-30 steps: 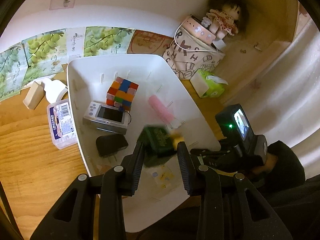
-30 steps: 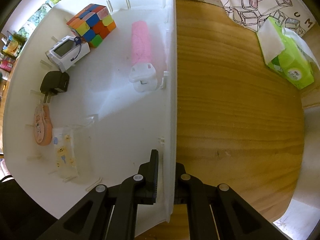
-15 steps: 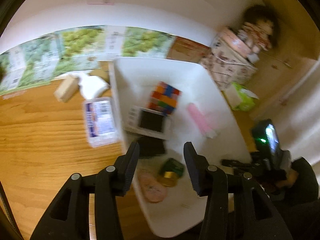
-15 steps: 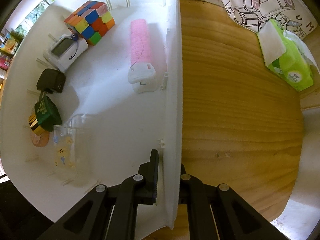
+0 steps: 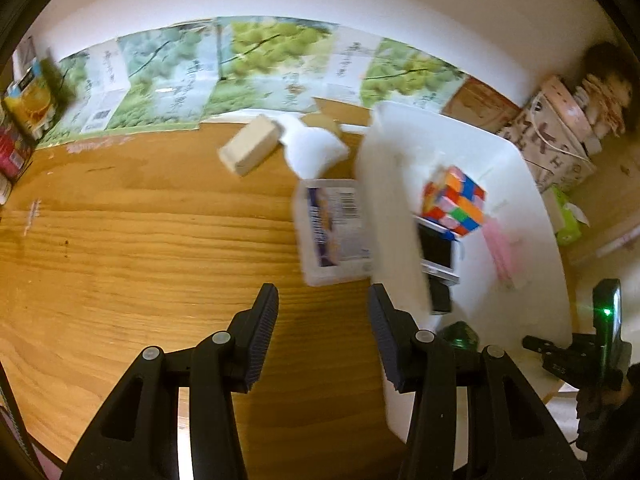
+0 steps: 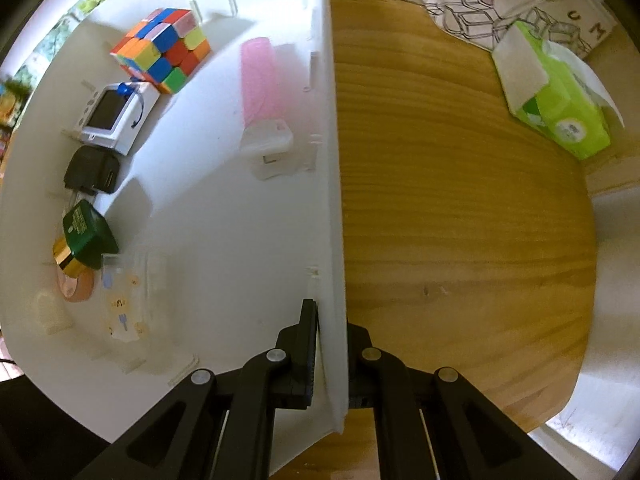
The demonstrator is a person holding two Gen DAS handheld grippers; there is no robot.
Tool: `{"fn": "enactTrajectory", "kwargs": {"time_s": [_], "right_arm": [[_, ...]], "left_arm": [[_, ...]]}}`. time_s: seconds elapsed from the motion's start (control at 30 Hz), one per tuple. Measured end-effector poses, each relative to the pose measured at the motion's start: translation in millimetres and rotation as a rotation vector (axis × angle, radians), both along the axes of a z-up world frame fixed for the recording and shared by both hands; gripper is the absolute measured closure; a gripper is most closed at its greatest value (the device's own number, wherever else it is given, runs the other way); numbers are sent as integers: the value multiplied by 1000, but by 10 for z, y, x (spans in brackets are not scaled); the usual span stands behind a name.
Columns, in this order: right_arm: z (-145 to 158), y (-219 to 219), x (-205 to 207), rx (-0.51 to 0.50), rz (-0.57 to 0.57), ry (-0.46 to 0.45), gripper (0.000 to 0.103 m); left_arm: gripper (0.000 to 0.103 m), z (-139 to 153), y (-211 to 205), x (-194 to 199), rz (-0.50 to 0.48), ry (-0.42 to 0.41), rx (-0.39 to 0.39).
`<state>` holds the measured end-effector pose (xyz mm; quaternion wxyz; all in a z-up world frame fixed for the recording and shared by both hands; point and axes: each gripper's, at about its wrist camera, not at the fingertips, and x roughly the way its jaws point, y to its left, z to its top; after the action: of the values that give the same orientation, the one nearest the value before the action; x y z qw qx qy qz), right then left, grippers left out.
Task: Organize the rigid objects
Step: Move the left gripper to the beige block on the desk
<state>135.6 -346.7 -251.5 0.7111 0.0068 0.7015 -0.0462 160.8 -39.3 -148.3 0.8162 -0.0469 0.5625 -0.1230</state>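
My left gripper (image 5: pixel 322 292) hangs over the bare wooden table (image 5: pixel 140 260), just left of the white bin (image 5: pixel 384 200). Its jaws are opening with nothing between them. A clear labelled box (image 5: pixel 334 228) lies on the table just ahead of the fingertips, against the bin's outer wall. My right gripper (image 6: pixel 330 316) is shut on the bin's right wall (image 6: pixel 326 160). Inside the bin lie a colour cube (image 6: pixel 162 48), a white device with a screen (image 6: pixel 114 114), a black charger (image 6: pixel 92 170), a green bottle with a gold cap (image 6: pixel 84 236) and a pink brush (image 6: pixel 260 80).
A wooden block (image 5: pixel 248 148) and a white object (image 5: pixel 314 148) lie on the table behind the clear box. A green tissue pack (image 6: pixel 556 108) and a printed tote bag (image 6: pixel 500 4) sit right of the bin. Cartons (image 5: pixel 28 100) stand at the far left.
The left gripper let go of the green bottle, which now lies in the bin, then opened and swung left over the table. The right gripper kept its hold on the bin wall.
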Motion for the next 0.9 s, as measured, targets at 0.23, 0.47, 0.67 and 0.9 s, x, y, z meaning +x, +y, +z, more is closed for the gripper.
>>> {"fn": "enactTrajectory", "kwargs": {"time_s": [0.23, 0.47, 0.67, 0.9], "right_arm": [[-1, -14, -6, -3, -67, 3, 94], [-4, 26, 2, -43, -106, -6, 91], [-31, 73, -12, -73, -114, -9, 89], [-63, 191, 9, -98, -117, -8, 88]], "left_arm": [[45, -37, 297, 183, 9, 23, 51], [33, -55, 466, 437, -28, 28, 76], [25, -131, 516, 698, -70, 27, 92], [25, -250, 516, 1048, -99, 6, 94]]}}
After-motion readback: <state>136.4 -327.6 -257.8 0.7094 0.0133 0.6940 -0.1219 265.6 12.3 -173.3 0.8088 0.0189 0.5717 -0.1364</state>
